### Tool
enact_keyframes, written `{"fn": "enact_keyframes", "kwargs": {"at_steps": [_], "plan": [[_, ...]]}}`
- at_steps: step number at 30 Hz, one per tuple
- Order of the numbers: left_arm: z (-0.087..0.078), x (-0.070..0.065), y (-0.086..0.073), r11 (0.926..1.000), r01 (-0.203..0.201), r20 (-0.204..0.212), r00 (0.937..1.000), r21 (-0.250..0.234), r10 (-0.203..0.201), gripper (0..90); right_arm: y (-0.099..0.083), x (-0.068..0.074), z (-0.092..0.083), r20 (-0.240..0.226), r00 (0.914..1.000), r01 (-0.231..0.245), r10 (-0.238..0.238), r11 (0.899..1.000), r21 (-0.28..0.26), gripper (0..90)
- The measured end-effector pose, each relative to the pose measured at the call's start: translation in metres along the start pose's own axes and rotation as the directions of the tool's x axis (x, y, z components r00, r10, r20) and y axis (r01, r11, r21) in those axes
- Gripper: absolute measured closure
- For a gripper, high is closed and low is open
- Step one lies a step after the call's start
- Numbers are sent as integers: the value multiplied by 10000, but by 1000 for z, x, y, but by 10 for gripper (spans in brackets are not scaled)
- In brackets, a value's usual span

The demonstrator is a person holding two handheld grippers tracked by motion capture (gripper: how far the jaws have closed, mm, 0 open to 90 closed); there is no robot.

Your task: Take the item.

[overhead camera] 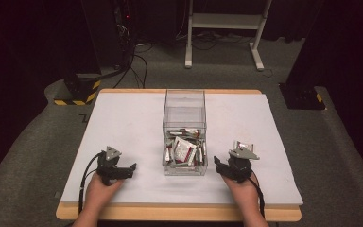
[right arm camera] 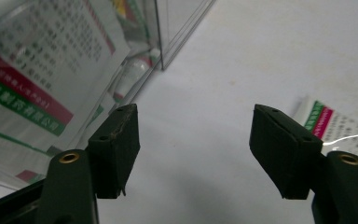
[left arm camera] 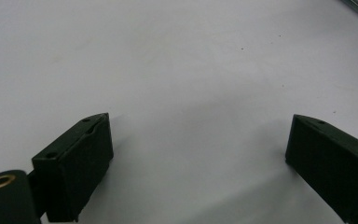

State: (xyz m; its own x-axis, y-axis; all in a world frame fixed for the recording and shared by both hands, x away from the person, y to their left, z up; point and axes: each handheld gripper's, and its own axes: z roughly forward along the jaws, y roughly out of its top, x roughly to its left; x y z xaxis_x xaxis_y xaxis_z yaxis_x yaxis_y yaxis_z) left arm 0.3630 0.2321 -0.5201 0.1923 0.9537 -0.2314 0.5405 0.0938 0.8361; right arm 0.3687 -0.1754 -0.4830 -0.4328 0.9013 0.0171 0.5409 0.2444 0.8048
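Foil-light and slippery, the sachet (right arm camera: 340, 123) lies flat on the table (overhead camera: 123, 123) just beside my right gripper (right arm camera: 193, 144), whose jaws gape wide and empty, so I'd pinch one thin edge.

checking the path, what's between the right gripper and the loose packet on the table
Nothing: in the right gripper view, bare white table separates the open right gripper from the packet, which lies just beyond its right-hand jaw. The clear box is on the other side.
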Motion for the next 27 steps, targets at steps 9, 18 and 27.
{"fn": "enact_keyframes", "kwargs": {"at_steps": [9,18,27], "plan": [[0,0,0,10000,24,11,10000,-16,-24,76,-9,14,24,54,9989,445,-458,9879,1488,174],[0,1,0,9999,-126,-8,9999,59,126,76,-9,13,25,1,9992,394,-399,9879,1497,151],[1,-1,0,9998,155,11,9999,-83,-155,74,-9,13,25,7,9992,383,-388,9883,1474,151]]}}
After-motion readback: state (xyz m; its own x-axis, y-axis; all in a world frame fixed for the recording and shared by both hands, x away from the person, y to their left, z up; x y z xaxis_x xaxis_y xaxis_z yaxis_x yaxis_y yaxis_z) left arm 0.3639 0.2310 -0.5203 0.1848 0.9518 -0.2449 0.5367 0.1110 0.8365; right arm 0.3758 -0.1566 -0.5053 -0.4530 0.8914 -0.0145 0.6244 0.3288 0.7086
